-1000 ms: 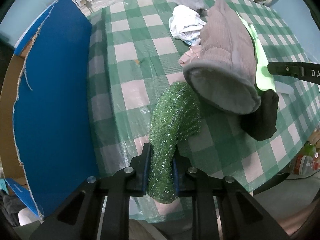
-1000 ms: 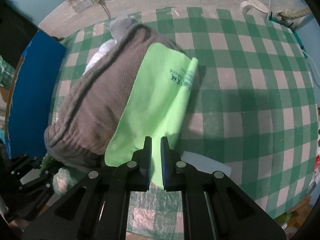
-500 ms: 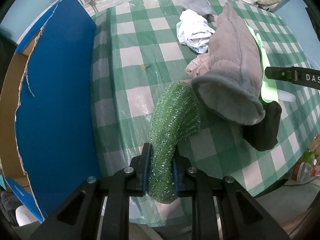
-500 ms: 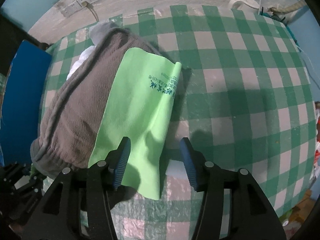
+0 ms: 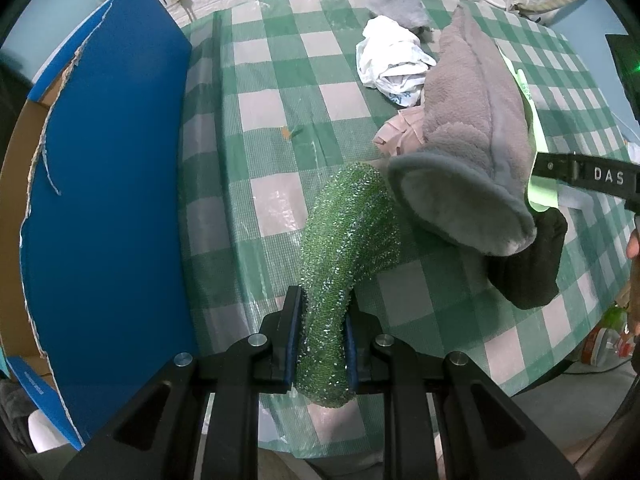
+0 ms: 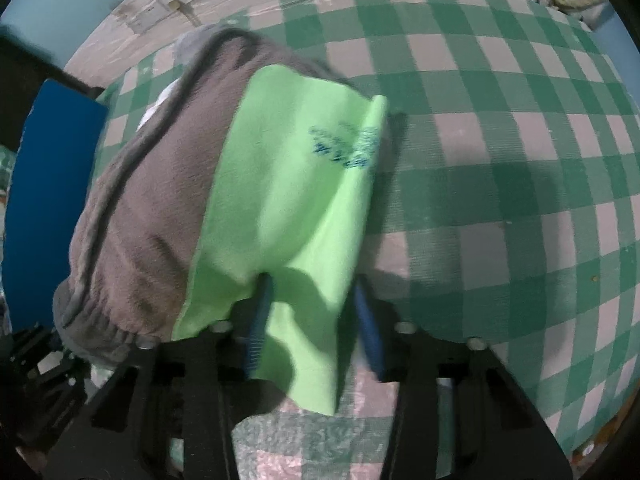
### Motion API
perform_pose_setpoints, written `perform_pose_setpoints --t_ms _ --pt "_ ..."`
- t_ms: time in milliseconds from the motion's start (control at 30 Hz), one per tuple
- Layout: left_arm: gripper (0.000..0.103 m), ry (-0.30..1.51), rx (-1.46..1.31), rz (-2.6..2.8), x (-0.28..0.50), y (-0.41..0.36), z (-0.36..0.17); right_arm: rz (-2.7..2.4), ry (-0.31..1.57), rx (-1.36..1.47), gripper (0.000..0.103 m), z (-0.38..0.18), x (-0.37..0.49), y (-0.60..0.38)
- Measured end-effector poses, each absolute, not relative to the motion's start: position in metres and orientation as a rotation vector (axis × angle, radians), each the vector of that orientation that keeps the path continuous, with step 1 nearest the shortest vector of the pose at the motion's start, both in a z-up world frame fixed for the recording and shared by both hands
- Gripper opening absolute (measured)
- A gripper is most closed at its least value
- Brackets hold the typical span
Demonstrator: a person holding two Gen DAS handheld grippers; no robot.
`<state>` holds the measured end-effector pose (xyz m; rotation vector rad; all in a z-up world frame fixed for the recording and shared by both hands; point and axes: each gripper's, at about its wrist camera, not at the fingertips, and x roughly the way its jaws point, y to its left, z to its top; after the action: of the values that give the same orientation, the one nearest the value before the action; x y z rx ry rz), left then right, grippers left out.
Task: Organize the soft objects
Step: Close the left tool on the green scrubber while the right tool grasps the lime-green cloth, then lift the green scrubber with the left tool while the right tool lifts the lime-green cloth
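My left gripper (image 5: 319, 312) is shut on a sparkly green scrub cloth (image 5: 352, 232) and holds it over the checked tablecloth (image 5: 280, 104). To its right lies a grey plush mitt (image 5: 472, 152) with a lime green cloth (image 5: 536, 184) draped on it and a black sock (image 5: 532, 264) under it. In the right wrist view my right gripper (image 6: 316, 292) is open, its jaws on either side of the lower part of the lime green cloth (image 6: 288, 184), which lies over the grey mitt (image 6: 152, 200).
A blue cardboard box flap (image 5: 104, 184) stands along the table's left side. A white crumpled bag (image 5: 392, 60), a grey cloth (image 5: 396, 4) and a pink cloth (image 5: 400, 136) lie at the back. The table edge (image 5: 520, 380) is near at the front right.
My right gripper has opened from shut and moved in over the lime green cloth. My left gripper has kept hold of the green scrub cloth and shifted a little to the left.
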<state>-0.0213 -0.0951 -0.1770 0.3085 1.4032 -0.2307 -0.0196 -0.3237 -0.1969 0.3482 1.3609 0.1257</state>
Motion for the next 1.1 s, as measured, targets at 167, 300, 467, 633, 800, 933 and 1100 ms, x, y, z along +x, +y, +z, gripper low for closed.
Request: perform_pose_setpoints --t_ms 167,300,467,633,800,933,1100 --pt "0.019 1.398 0.307 -0.231 -0.022 -0.095 -0.177 0.144 1.366 0.305 0.010 -0.195 -0.019 -0.305" --pt "0.019 1.388 0.311 -0.228 -0.022 -0.095 -0.172 0.131 1.351 0.293 0.007 -0.181 -0.021 -0.300" --pt "0.019 1.367 0.311 -0.231 -0.027 -0.097 -0.159 0.112 1.312 0.266 0.006 -0.159 -0.022 -0.294" --pt "0.019 1.329 0.319 -0.237 -0.035 -0.100 -0.142 0.094 1.275 0.223 0.006 -0.138 -0.027 -0.289" --pt "0.019 1.304 0.301 -0.242 -0.039 -0.100 -0.122 0.073 1.235 0.168 0.006 -0.120 -0.034 -0.298" --pt "0.019 1.272 0.295 -0.238 -0.039 -0.097 -0.103 0.058 1.200 0.140 0.006 -0.103 -0.040 -0.304" --pt "0.019 1.244 0.278 -0.233 -0.039 -0.093 -0.087 0.050 1.174 0.131 0.006 -0.088 -0.038 -0.302"
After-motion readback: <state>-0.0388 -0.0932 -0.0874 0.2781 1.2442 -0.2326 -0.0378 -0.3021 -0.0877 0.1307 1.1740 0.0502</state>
